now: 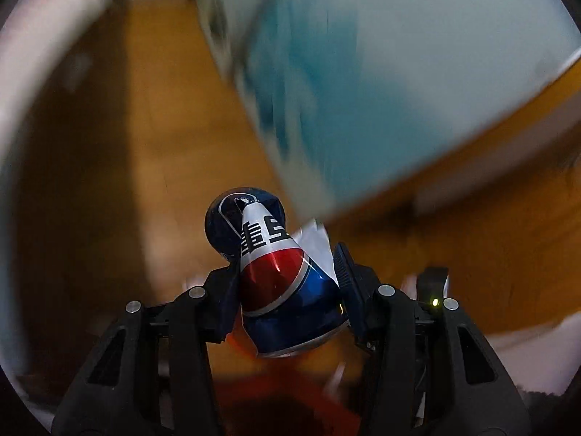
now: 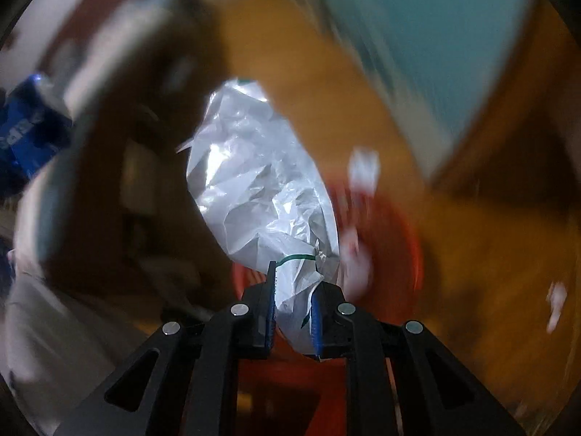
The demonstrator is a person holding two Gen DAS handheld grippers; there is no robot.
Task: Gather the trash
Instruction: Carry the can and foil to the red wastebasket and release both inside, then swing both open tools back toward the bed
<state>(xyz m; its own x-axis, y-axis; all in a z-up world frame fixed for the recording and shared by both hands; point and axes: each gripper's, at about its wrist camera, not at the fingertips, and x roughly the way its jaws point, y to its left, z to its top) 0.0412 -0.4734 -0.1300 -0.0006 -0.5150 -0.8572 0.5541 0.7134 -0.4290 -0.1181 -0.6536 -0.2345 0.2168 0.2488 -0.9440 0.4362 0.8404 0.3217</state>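
We are clamping the left gripper (image 1: pixel 287 276) on a crushed Pepsi can (image 1: pixel 279 272) | clamping the right gripper (image 2: pixel 294 312) on a crumpled plastic bag (image 2: pixel 261 181) | both nearing the red bin (image 2: pixel 399 239), scraps (image 2: pixel 363 170) remaining

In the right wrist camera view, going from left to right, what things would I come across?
Blue can at the far left → crumpled white plastic bag, pinched in the right gripper → red bin → small white scrap on the wooden floor. The background is motion-blurred.
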